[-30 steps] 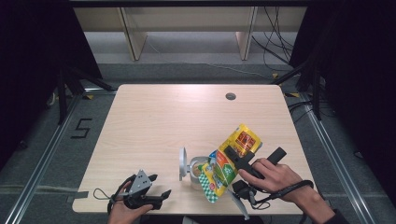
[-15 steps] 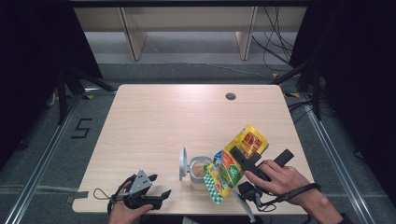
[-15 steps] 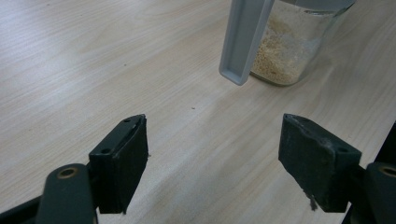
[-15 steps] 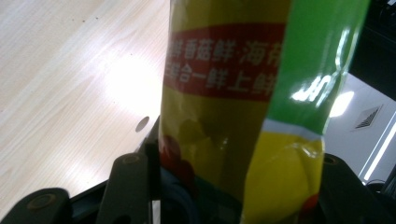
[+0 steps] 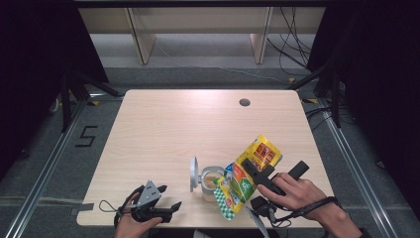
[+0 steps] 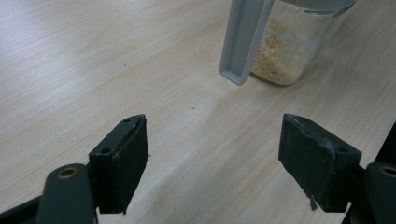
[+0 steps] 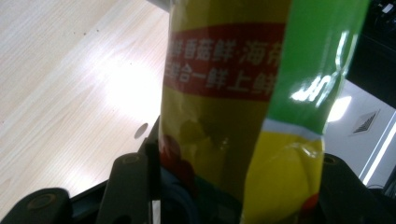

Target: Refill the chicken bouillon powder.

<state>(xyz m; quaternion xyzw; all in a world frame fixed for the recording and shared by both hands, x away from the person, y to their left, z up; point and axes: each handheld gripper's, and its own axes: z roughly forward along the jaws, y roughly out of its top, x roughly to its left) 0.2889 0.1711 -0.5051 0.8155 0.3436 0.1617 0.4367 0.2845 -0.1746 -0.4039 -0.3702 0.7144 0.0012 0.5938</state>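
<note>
A yellow and green snack pouch [image 5: 246, 174] [image 7: 219, 93] is tilted, its lower end over a clear glass jar [image 5: 210, 181] [image 6: 286, 51] that holds pale crumbs. The jar's grey lid [image 5: 193, 173] [image 6: 243, 42] stands swung open on its left side. My right gripper [image 5: 258, 174] [image 7: 233, 186] is shut on the pouch, one jaw on each side of it. Near the table's front left edge, my left gripper [image 5: 170, 197] [image 6: 215, 163] rests open with nothing between its pads, pointing toward the jar.
The wooden table [image 5: 188, 129] has a round cable hole [image 5: 244, 102] at the back right. Dark floor, metal rails and cables surround the table. A pale shelf unit [image 5: 198, 29] stands beyond its far edge.
</note>
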